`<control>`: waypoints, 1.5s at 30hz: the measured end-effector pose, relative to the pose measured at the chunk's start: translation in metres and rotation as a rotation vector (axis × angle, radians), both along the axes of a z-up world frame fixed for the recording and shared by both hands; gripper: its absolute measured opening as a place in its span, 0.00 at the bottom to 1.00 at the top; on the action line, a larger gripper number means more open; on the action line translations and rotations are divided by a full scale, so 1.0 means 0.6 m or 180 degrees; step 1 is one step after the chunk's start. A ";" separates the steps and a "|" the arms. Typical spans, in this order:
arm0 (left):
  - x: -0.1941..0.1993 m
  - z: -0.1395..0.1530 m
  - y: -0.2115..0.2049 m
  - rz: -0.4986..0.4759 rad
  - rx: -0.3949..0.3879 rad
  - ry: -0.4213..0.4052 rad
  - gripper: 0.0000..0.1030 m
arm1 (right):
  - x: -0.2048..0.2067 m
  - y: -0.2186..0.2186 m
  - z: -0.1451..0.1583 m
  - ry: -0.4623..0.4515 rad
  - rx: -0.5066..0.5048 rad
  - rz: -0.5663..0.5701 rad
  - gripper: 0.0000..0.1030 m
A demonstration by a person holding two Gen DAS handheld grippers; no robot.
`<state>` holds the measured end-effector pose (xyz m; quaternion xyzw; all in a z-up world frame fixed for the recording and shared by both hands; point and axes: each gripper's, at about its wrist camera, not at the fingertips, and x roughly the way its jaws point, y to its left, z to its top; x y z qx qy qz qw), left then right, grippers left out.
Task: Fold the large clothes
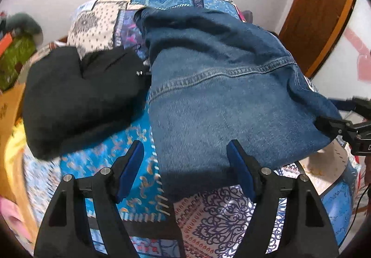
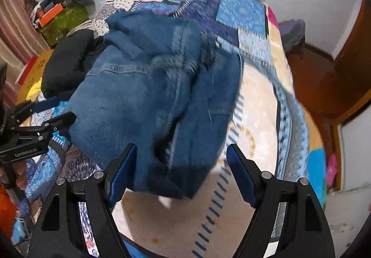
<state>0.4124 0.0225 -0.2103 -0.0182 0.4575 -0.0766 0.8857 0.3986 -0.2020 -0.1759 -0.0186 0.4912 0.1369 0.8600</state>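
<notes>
A blue denim garment lies folded in a thick bundle on the patchwork bedspread; it also shows in the right wrist view. My left gripper is open and empty, its fingers just in front of the denim's near edge. My right gripper is open and empty, its fingers either side of the bundle's near corner without touching it. The left gripper also shows in the right wrist view at the denim's left edge. The right gripper shows at the right edge of the left wrist view.
A black garment lies bunched on the bed left of the denim, also in the right wrist view. A green box with clutter stands at the back left. A wooden door and brown floor are to the right.
</notes>
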 end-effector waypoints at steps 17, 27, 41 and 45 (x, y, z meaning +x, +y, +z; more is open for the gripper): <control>0.065 0.028 0.083 0.0290 -0.0356 0.0075 0.73 | 0.034 -0.009 0.043 -0.0174 0.0267 -0.0082 0.76; 0.132 -0.060 0.103 0.0146 -0.1299 0.0734 0.75 | 0.090 -0.015 -0.005 0.0128 0.0539 -0.0108 0.77; 0.194 -0.110 0.090 0.0158 -0.1763 0.0935 0.84 | 0.091 -0.077 -0.036 0.0385 0.0848 -0.0302 0.88; 0.203 -0.118 0.085 0.0154 -0.1825 0.0937 0.87 | 0.103 -0.077 -0.031 0.0391 0.0993 -0.0294 0.90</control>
